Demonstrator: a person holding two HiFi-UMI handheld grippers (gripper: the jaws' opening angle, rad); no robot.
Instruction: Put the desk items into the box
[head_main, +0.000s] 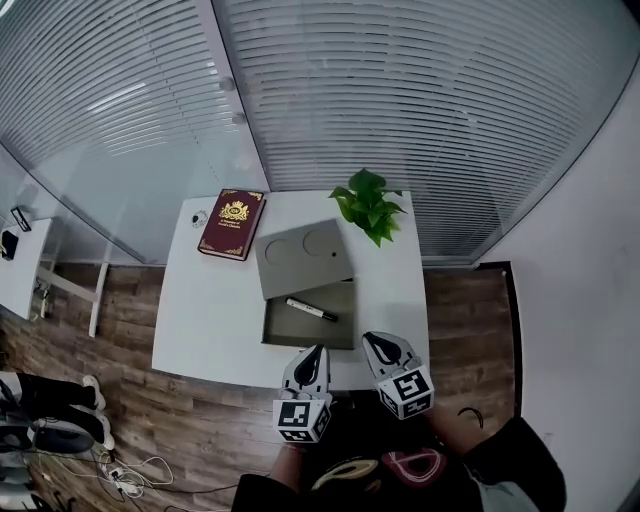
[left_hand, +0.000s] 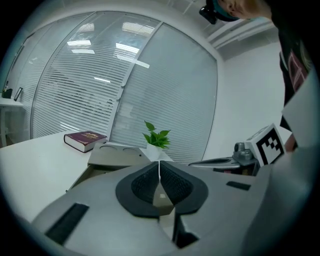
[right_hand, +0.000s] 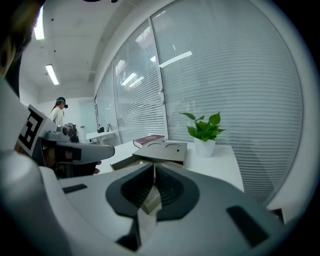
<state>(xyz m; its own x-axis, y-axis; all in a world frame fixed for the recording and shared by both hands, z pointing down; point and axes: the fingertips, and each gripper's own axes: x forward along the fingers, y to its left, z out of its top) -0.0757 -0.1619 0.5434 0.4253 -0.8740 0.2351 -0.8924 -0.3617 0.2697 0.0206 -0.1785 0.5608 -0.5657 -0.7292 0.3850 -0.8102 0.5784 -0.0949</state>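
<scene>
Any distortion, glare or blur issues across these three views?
Head view: fisheye bows the blinds and table edges; light even, pen crisp. Left gripper view: black vignette corners, ceiling lights mirrored in the glass wall. Right gripper view: same reflections; plant sharp.

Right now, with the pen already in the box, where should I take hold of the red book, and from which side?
Probably the book by its two long edges, coming down from above with the left gripper, now shut. It lies flat and closed, so nothing slips under it; both long edges look free, with a gap to the box lid.
</scene>
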